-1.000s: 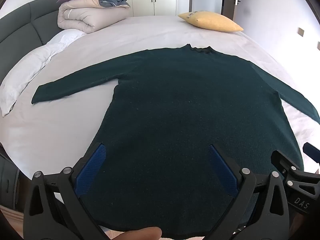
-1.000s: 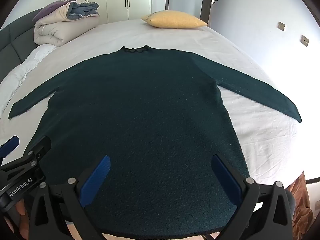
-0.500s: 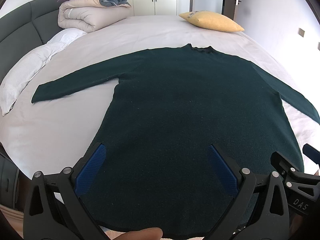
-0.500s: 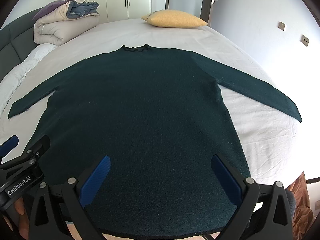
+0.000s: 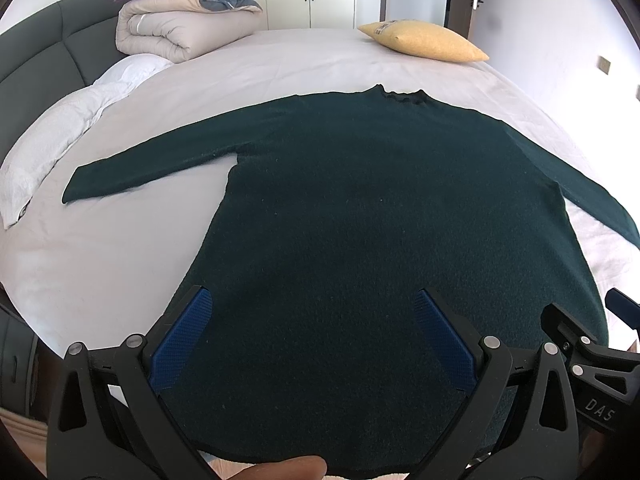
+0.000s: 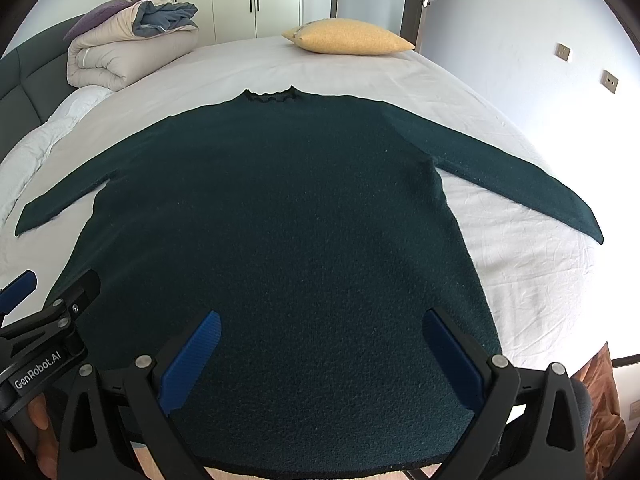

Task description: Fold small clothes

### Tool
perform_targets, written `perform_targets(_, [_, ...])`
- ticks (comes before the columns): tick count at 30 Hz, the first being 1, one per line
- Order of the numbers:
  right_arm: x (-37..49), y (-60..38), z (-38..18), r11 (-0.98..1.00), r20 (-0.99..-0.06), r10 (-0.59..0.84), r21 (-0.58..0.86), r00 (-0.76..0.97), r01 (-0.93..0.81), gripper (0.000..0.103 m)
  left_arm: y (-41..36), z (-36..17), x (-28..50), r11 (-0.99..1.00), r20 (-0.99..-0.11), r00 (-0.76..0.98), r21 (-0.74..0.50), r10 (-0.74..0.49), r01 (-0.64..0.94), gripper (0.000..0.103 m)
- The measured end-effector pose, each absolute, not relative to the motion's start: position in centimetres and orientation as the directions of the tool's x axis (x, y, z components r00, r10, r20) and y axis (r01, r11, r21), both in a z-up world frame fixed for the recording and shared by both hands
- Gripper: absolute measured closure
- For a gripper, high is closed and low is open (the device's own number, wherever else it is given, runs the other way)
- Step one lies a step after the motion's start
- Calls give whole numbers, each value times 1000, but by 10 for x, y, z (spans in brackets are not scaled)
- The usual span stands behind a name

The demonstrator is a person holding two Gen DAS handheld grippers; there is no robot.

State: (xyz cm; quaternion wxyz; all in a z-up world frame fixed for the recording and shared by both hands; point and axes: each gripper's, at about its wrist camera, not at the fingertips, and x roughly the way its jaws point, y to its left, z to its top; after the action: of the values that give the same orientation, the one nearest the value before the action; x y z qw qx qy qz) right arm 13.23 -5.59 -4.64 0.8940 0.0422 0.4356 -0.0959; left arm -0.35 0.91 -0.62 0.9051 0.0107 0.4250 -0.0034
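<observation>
White bed (image 5: 120, 264), dark green sweater (image 5: 380, 220) spread flat, yellow pillow (image 6: 348, 42), both grippers' fingers (image 5: 182, 340) spread wide

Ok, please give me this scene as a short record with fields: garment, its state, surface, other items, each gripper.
garment: dark green sweater
state: spread flat, both sleeves out, no fold yet
surface: bed with white sheet
other items: yellow pillow; rolled duvet
left gripper: open, above the hem, holding nothing
right gripper: open, above the hem, holding nothing

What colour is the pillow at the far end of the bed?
Mustard yellow. The pillow shows best in the right wrist view.
</observation>
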Motion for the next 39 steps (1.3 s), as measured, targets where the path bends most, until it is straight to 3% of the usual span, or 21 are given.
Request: perform_targets(39, [130,-57,-51,978,-790,-133,-6,598,210,0,1,-14,-3,1000,-779,627,10,-7,23,0])
